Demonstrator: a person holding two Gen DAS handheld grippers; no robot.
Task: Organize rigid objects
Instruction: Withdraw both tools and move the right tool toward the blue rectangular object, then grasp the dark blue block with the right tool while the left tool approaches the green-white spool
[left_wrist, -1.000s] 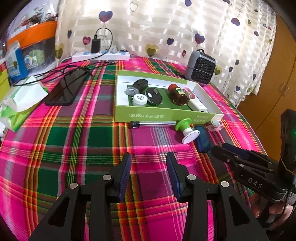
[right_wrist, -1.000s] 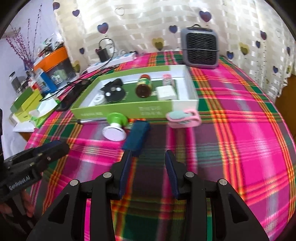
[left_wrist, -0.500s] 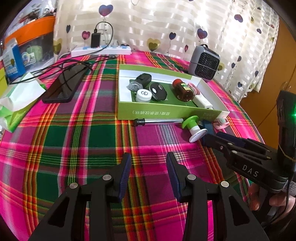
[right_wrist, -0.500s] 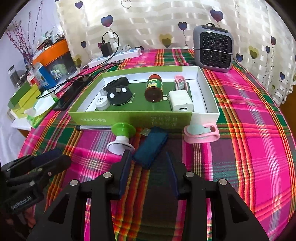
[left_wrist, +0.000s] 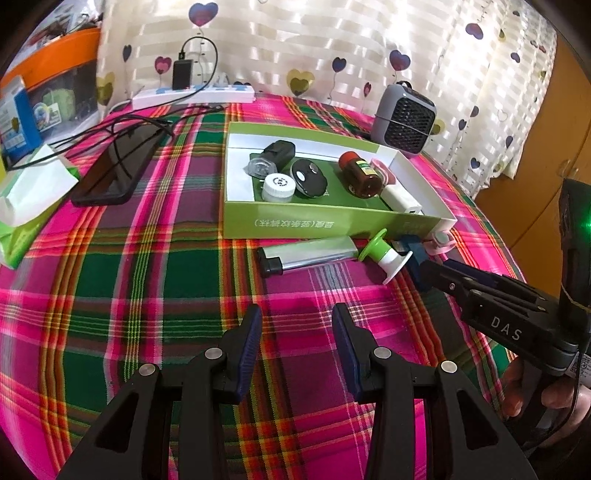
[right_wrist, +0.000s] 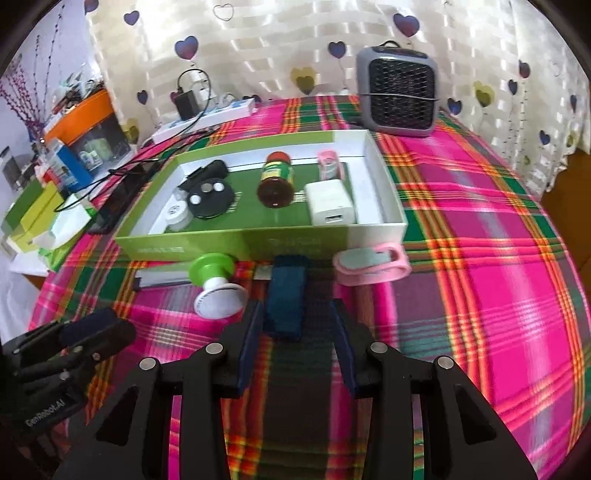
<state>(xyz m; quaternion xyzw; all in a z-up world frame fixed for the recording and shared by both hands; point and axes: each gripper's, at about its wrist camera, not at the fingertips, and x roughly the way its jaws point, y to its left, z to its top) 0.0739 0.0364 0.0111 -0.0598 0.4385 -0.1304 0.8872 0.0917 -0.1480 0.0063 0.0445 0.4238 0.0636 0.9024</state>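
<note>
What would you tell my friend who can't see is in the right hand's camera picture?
The right gripper is open around the near end of a dark blue block lying on a pink and green checked tablecloth. Behind the block, a green box holds a brown bottle, a white charger and other small things.

Far ahead of your tool sits a grey fan heater (right_wrist: 397, 96); a white power strip (left_wrist: 194, 96) lies ahead-left, a black phone (left_wrist: 116, 168) nearer.
</note>
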